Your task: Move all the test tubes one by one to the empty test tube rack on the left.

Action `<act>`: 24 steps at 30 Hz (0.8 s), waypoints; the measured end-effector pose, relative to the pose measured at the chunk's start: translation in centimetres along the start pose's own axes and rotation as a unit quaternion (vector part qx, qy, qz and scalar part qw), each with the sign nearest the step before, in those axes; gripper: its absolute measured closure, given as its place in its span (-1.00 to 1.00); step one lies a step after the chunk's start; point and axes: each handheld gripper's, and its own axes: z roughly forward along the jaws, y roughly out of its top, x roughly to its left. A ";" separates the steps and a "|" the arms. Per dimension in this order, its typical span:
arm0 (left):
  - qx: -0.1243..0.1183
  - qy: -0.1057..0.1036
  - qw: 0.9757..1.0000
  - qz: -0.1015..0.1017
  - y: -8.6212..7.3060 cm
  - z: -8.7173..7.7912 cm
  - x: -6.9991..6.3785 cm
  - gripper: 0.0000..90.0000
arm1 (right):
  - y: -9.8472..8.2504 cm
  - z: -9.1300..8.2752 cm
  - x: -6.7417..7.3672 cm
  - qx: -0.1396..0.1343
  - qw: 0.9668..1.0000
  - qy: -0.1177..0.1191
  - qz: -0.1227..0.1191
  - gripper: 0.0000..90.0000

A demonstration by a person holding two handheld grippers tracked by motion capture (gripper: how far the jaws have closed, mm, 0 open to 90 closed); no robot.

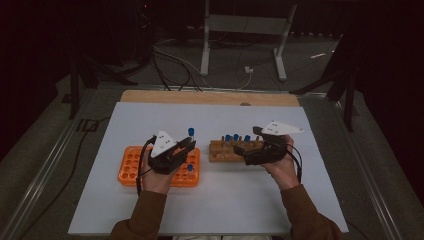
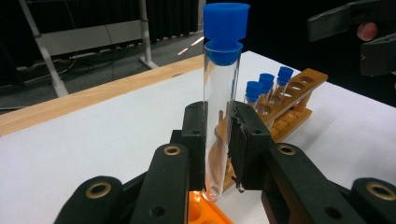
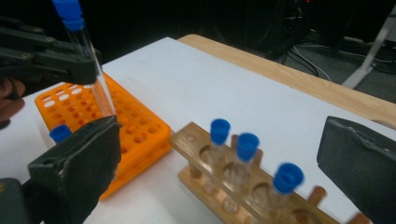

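Your left claw (image 2: pixel 219 140) is clamped on a blue-capped test tube (image 2: pixel 222 107), centre frame, above the orange rack (image 1: pixel 131 165). Your right claw (image 3: pixel 224 163) gapes empty over the wooden rack (image 3: pixel 196 175). Next: seat the tube upright in a free hole.

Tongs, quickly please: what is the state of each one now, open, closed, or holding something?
Left tongs: closed on a blue-capped test tube.
Right tongs: open, holding nothing, above the wooden rack.

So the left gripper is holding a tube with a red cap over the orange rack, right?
Not quite: the cap is blue, not red. The left gripper view shows the left gripper shut on the tube with a blue cap, over the orange rack.
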 end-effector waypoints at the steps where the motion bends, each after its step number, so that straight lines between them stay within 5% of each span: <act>1: 0.000 0.000 1.000 -0.001 -0.1 -0.1 0.1 0.74 | -0.1 -0.2 -0.1 0.000 1.000 -0.002 -0.001 -1.00; 24: 0.020 0.002 1.000 -0.016 -3.3 -1.7 0.5 0.74 | -2.3 -2.4 -1.6 -0.003 1.000 -0.026 0.010 -1.00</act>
